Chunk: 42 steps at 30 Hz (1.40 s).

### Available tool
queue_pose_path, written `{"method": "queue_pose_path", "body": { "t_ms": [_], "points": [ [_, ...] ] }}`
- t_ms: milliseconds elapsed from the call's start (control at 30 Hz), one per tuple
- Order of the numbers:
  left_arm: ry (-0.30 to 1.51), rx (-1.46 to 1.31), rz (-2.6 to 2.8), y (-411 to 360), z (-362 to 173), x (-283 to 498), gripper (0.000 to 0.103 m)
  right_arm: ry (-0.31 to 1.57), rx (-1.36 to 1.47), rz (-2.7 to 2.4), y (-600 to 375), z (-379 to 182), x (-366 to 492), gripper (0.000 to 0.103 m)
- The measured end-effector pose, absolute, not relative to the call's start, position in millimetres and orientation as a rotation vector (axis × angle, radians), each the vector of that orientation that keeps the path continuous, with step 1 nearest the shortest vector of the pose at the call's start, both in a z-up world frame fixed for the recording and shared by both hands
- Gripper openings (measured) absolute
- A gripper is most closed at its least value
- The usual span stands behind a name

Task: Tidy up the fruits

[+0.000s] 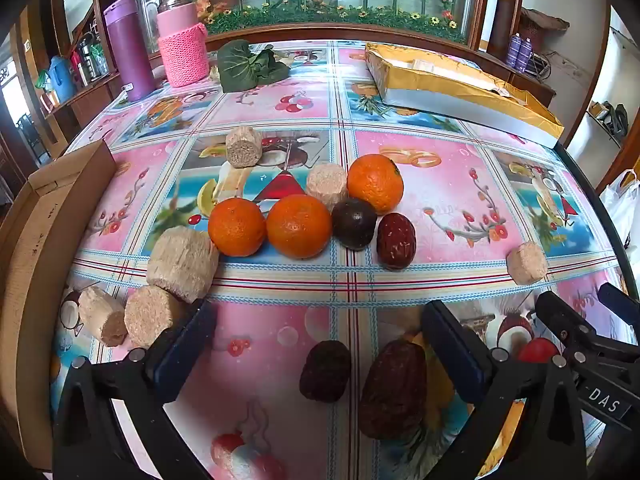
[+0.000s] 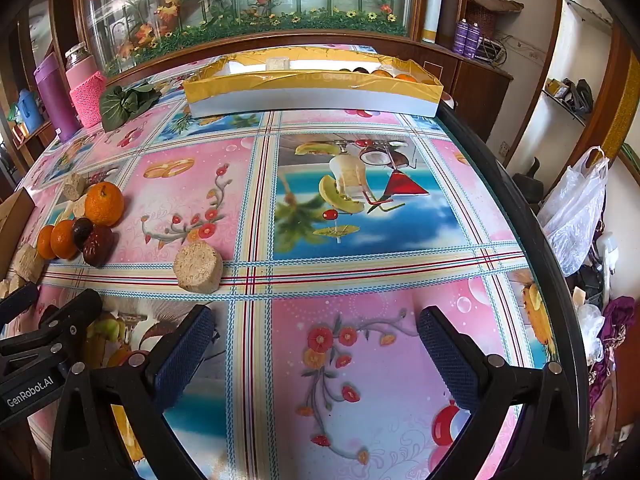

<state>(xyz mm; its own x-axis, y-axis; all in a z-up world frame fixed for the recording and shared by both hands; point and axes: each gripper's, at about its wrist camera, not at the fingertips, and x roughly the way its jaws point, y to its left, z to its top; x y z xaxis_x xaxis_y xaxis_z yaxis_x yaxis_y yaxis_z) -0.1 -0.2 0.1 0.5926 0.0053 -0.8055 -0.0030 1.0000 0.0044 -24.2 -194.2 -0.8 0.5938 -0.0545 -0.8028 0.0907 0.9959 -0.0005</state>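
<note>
2 dark red dates (image 1: 394,390) are seen only in part near the bottom of the left wrist view, between the spread blue pads of the left gripper (image 1: 328,344), which is held wide open with nothing gripped. What lies in the yellow-lined box (image 2: 312,86) at the far table edge is mostly hidden by its wall; only the tops of orange fruit and 1 pale block can be made out over the rim. "DAS" is read on the right gripper's body at the right edge of the left view, and "GenRobot.AI" on the left gripper's body in the right view. The right gripper (image 2: 316,344) is likewise wide open over bare patterned tablecloth (image 2: 360,240). 3 oranges (image 1: 298,226), 1 dark round fruit (image 1: 354,224) and 1 red date (image 1: 396,242) are clustered mid-table, with beige cylindrical blocks (image 1: 182,262) around them. 1 cardboard box (image 1: 36,264) is cut off at the left. Behind stand a purple flask (image 1: 128,48), a pink knit-sleeved jar (image 1: 182,44) and a green leafy vegetable (image 1: 248,66).
</note>
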Motion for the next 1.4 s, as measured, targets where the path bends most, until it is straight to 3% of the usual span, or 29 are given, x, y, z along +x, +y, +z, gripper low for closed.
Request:
{"method": "queue_pose_path", "body": {
  "t_ms": [1233, 1267, 1333, 1400],
  "points": [
    [0.996, 0.080, -0.146, 1, 2, -10, 0.103, 0.997, 0.084, -0.135, -193, 2, -26, 0.102],
    [0.997, 0.080, -0.159, 2, 3, -13, 0.102, 1.006, 0.083, -0.135, -191, 1, -26, 0.102],
    [0.987, 0.043, -0.202, 8, 10, -22, 0.087, 1.007, 0.087, -0.138, -189, 1, -26, 0.102],
    [0.961, 0.032, -0.204, 15, 20, -31, 0.086, 1.019, 0.091, -0.142, -190, 2, -26, 0.102]
  ]
}}
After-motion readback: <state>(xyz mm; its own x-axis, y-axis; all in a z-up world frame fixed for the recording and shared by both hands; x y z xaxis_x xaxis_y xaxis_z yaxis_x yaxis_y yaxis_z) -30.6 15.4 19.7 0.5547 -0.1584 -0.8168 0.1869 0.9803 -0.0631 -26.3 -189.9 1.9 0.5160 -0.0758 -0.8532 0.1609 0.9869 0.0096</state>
